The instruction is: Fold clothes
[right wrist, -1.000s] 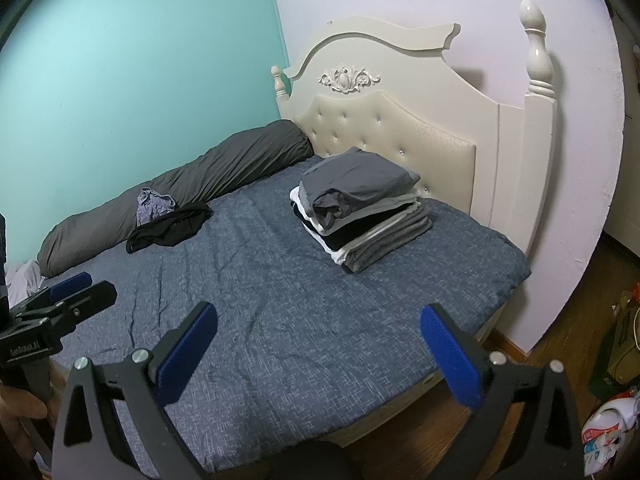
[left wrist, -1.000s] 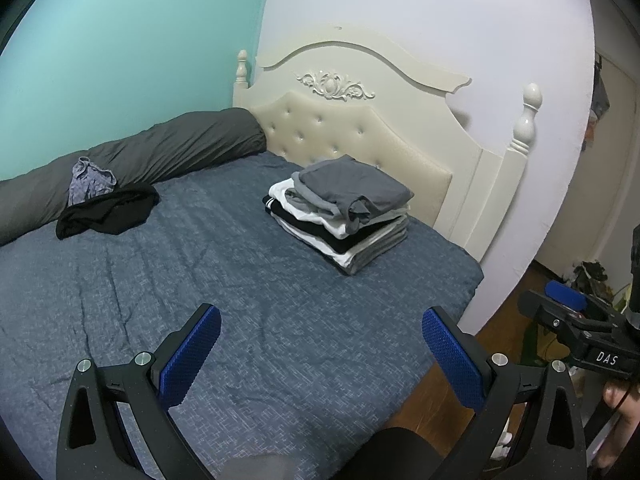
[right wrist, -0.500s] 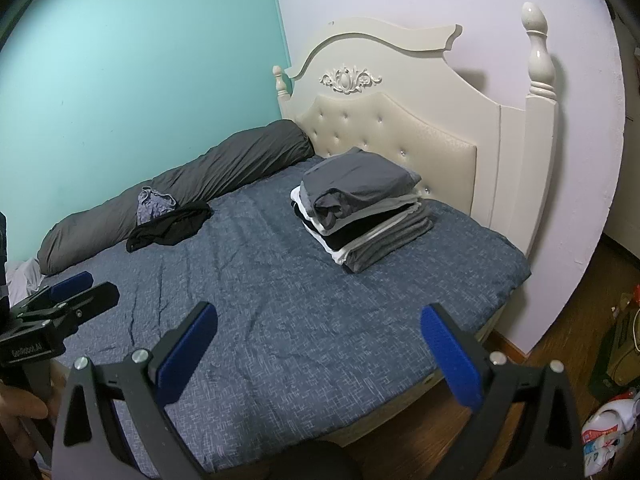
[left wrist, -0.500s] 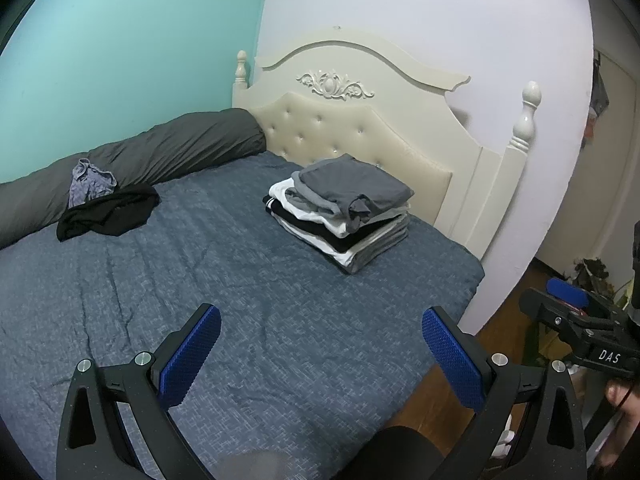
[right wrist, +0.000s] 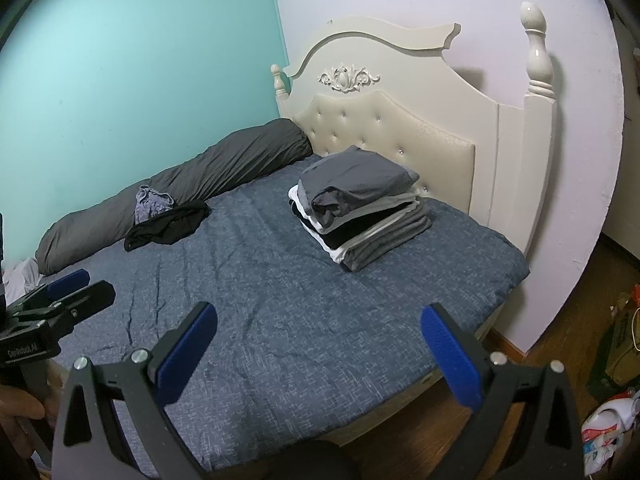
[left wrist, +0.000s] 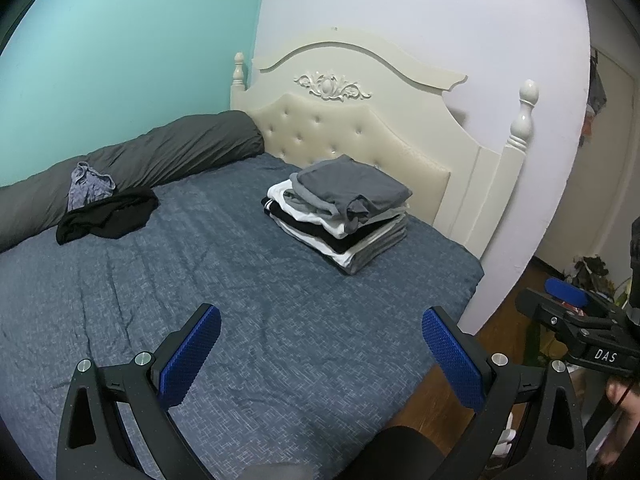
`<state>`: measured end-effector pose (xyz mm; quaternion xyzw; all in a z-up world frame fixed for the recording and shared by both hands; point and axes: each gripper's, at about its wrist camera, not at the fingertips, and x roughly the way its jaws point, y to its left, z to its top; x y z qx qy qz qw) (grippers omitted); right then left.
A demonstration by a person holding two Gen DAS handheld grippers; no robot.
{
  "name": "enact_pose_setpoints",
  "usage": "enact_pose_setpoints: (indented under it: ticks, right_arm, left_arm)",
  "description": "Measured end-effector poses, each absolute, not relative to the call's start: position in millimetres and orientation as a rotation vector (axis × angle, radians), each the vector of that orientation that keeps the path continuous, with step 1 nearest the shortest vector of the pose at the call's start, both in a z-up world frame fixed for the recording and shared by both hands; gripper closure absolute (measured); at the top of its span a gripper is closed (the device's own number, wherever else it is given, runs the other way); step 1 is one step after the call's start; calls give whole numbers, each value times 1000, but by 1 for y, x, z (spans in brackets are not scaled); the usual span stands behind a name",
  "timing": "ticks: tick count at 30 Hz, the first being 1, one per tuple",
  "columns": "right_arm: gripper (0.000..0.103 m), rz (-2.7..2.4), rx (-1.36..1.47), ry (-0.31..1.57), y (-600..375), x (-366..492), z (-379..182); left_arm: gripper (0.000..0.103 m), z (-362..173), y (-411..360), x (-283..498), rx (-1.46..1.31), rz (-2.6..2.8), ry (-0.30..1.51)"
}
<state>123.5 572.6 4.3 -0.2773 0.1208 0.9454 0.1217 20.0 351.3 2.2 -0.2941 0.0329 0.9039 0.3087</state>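
A stack of folded clothes (left wrist: 340,216) (right wrist: 360,208), grey on top with black and white layers, sits on the blue bed (left wrist: 240,300) (right wrist: 280,300) near the headboard. A crumpled black garment (left wrist: 106,218) (right wrist: 168,226) and a small lilac garment (left wrist: 88,184) (right wrist: 150,202) lie unfolded at the far left by a grey bolster (left wrist: 160,160) (right wrist: 200,184). My left gripper (left wrist: 320,348) hangs open over the bed's near side, holding nothing. My right gripper (right wrist: 318,344) is also open and empty above the bed's near edge. Each gripper shows at the other view's edge.
A cream headboard (left wrist: 360,120) (right wrist: 400,120) with posts stands behind the stack. Turquoise and white walls bound the bed. Wooden floor (right wrist: 552,340) lies to the right, with a box and bags (right wrist: 612,360). A hand (left wrist: 624,396) holds the other gripper.
Both views have shifted only slightly; the grippers stay open and the clothes have not moved.
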Motion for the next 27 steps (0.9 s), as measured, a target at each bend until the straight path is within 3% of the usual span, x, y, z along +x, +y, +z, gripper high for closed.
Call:
enact_pose_setpoints:
  ticks: [27]
  right_arm:
    - [0,2753,-824,359,573,124,0]
  left_arm:
    - [0,0,352,20,-791,2373,78]
